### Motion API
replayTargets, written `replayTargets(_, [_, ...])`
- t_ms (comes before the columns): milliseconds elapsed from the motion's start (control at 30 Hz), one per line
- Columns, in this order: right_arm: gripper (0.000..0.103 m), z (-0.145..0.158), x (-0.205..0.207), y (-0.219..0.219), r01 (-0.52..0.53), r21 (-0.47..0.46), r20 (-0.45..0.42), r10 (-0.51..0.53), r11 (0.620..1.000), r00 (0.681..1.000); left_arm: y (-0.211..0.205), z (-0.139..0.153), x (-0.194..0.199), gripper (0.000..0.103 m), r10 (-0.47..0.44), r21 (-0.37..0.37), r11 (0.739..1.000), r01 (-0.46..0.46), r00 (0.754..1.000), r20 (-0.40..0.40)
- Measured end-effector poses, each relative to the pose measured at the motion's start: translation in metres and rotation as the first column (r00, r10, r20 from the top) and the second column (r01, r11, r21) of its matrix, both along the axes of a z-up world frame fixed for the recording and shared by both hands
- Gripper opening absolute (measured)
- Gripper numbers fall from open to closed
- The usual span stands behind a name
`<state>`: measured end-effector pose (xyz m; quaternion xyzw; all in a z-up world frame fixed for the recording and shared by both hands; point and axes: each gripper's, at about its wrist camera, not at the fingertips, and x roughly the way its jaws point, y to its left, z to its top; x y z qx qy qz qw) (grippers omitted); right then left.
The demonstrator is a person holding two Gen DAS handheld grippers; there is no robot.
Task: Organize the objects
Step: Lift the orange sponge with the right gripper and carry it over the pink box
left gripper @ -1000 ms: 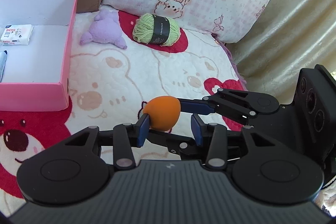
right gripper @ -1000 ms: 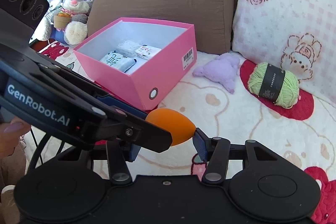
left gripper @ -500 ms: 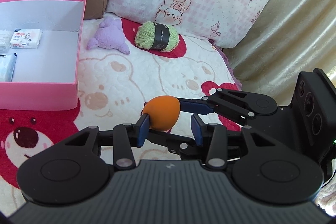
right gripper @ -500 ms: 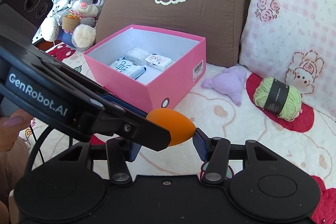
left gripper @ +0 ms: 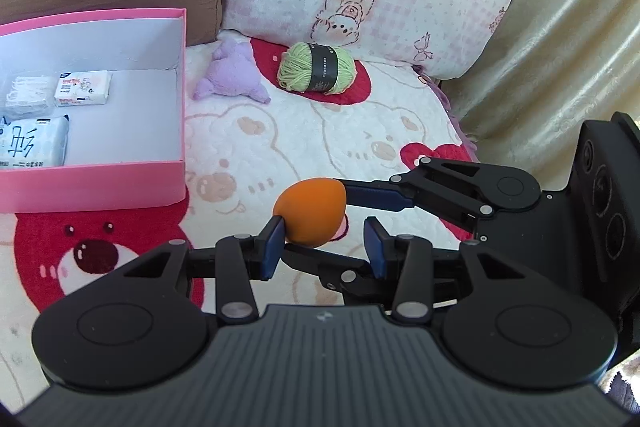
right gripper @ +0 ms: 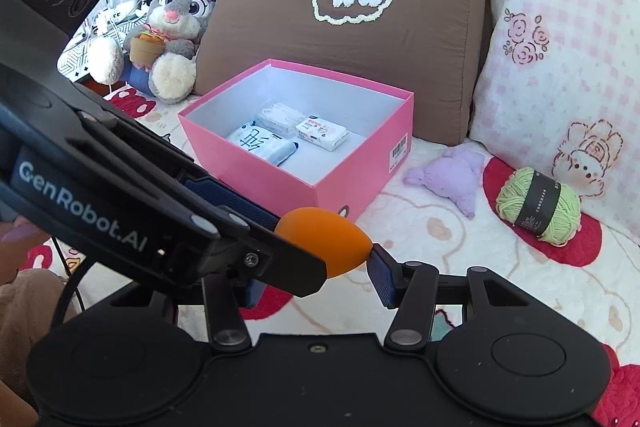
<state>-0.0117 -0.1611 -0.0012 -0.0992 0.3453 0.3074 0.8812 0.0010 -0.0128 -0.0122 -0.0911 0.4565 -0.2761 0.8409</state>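
Mid-carry: the orange sponge (left gripper: 310,206) is up off the blanket (left gripper: 304,131), pinched lengthwise between one finger of the left gripper (left gripper: 323,243) and one of the right gripper (right gripper: 320,277), so each gripper's own fingers stand partly apart with only one pad on it. Next move, I'd guess, is to bring both across together to the pink box (right gripper: 360,163) and let go over it. The box holds two tissue packs and a clear-wrapped bundle; yarn (right gripper: 538,205) and purple plush (right gripper: 452,175) lie beside it.
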Motion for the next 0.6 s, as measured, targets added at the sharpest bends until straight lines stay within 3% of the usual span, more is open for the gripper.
replayTargets(600, [0.057, 0.039, 0.022, 0.065, -0.099, 0.070, -0.036, 0.102, 0.993, 0.994, 0.074, 0.048, 0.002, 0.041, 0.128, 0.032, 0.991, -0.129, 0.992, 0.016])
